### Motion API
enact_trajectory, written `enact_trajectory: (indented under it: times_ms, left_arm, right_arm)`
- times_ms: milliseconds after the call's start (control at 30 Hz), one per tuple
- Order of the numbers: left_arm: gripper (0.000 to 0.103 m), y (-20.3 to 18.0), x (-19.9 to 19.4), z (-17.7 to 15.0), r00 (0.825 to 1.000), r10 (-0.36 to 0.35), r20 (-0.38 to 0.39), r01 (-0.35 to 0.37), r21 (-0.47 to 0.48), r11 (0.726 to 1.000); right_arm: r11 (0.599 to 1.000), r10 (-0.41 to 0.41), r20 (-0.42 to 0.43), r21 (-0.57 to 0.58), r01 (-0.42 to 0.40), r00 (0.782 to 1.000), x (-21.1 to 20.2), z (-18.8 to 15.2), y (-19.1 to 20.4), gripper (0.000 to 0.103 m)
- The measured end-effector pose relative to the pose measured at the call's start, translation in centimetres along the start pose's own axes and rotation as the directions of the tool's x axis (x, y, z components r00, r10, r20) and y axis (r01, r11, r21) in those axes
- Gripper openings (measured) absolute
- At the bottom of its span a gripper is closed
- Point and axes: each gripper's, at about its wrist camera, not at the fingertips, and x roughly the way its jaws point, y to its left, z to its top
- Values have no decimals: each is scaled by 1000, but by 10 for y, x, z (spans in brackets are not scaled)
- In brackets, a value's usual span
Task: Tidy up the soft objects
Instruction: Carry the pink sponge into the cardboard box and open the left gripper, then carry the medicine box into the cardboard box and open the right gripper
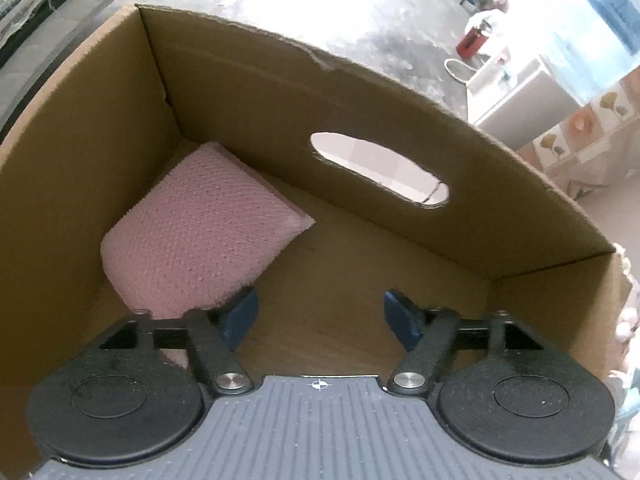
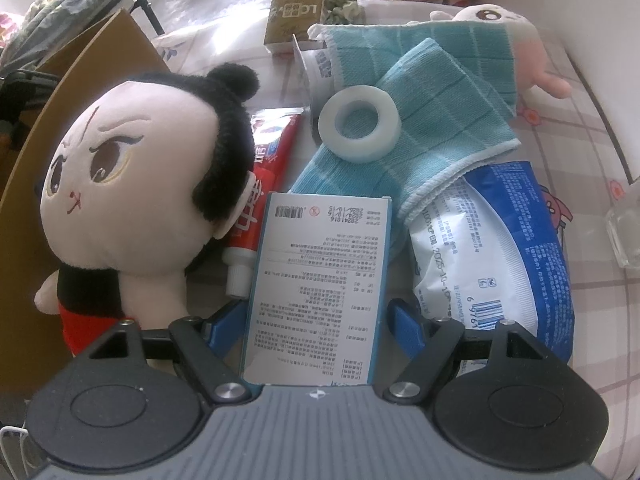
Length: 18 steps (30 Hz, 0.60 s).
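Left gripper (image 1: 319, 316) hangs inside the cardboard box (image 1: 256, 92), jaws spread, nothing between them; its left finger (image 1: 240, 318) sits just beside the pink sponge (image 1: 200, 232) lying in the box's left corner. Only the right wrist view shows the clutter outside: the right gripper (image 2: 316, 326) stands wide, pads against the sides of a white printed carton (image 2: 320, 280). Left of it, a plush doll (image 2: 132, 168); behind, a red toothpaste tube (image 2: 264, 184), a teal towel (image 2: 420, 120) with a tape roll (image 2: 359, 122) on top, a blue-and-white packet (image 2: 500, 248) lower right. Everything rests on a checked cloth (image 2: 600, 320).
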Motion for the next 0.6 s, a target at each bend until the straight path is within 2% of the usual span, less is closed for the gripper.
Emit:
enact_trajectory:
  times_ms: [133, 467, 567, 600]
  left_arm:
    - [83, -12, -20, -12, 1000, -7, 25, 7, 1, 1000]
    - [85, -21, -87, -55, 998, -43, 38, 42, 23, 999]
    - [85, -24, -103, -64, 997, -54, 55, 54, 19, 998]
    - [85, -24, -110, -66, 996, -60, 64, 59, 15, 998]
  right_arm:
    - [1000, -10, 6, 16, 9, 1000, -1, 1, 1, 80]
    - [999, -42, 25, 30, 41, 999, -4, 17, 9, 80]
    - [998, -65, 2, 23, 65, 998, 2, 22, 12, 81]
    - [997, -60, -3, 42, 60, 998, 3, 23, 10, 78]
